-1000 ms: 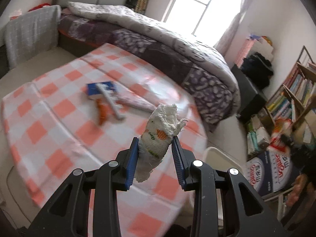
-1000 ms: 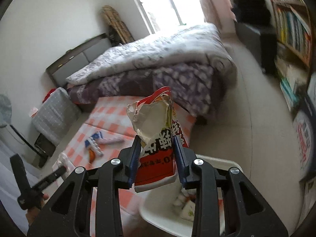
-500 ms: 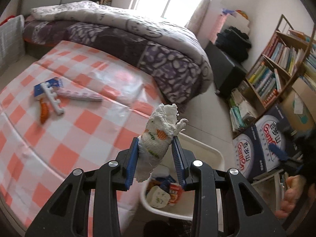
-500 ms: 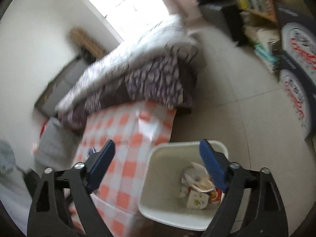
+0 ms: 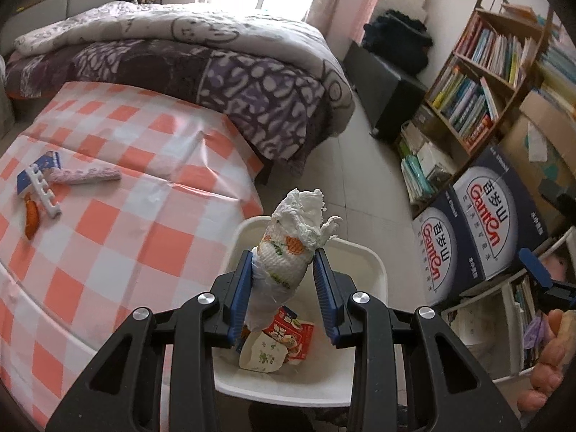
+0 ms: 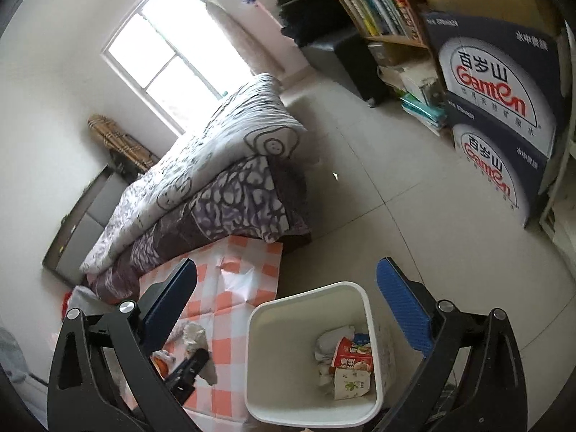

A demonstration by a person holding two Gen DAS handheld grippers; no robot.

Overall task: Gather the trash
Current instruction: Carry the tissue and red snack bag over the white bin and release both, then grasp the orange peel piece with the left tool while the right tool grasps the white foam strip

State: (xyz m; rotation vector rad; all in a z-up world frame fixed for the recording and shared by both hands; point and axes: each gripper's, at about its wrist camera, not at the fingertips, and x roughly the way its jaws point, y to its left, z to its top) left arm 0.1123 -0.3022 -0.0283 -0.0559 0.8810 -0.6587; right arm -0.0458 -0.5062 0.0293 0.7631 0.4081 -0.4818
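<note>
Our left gripper (image 5: 282,289) grips a paper wad (image 5: 288,252) above the white bin (image 5: 374,270). Right gripper (image 6: 286,309) w/ jaws opening wide, nothing between, over bin w/ wrappers (image 6: 351,358) inside.

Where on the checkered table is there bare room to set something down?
The checkered table is bare from the white bin across to the bed. It is crowded only at the far left, around the white comb and pink wrapper.

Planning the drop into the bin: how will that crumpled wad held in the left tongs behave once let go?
The crumpled wad looks soft and probably light: its torn top flops sideways. Pinched in the left tongs, it should fall limply into the white bin, unlikely to roll or bounce.
</note>
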